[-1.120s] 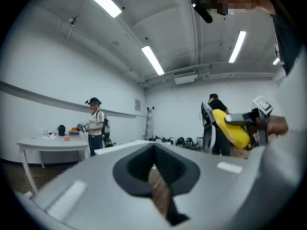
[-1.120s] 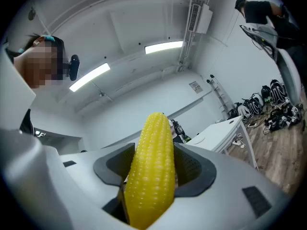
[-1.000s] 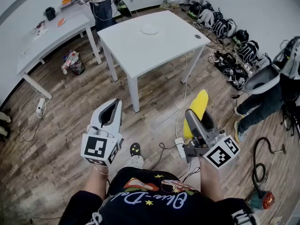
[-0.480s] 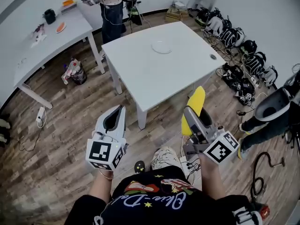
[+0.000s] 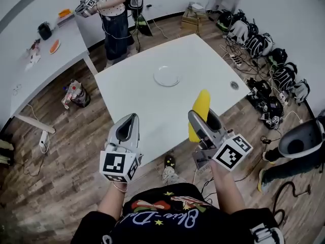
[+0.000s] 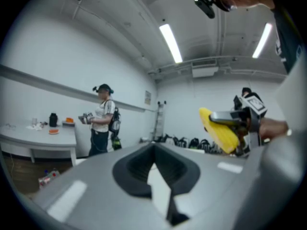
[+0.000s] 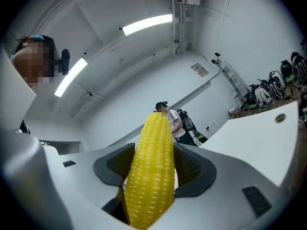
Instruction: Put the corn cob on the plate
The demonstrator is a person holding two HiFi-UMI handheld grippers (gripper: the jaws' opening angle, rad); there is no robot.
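Well short of the plate (image 5: 167,76), the head view shows the right hand-held gripper (image 5: 199,120) carrying the corn cob (image 5: 202,108) over the near edge of the white tabletop (image 5: 152,105). In the left gripper view, the left hand-held gripper (image 6: 154,148) has its jaws pressed together on nothing. In the right gripper view, 2 jaws pinch the cob with much of it jutting past them. It could pivot or slip during the reach, and being round, it might roll off the shallow plate if released carelessly.

White table (image 5: 152,108) top bare around plate (image 5: 166,76); approach over near edge open. Cable grommet (image 5: 234,85) near right edge. Person (image 5: 115,23) stands beyond far left corner.
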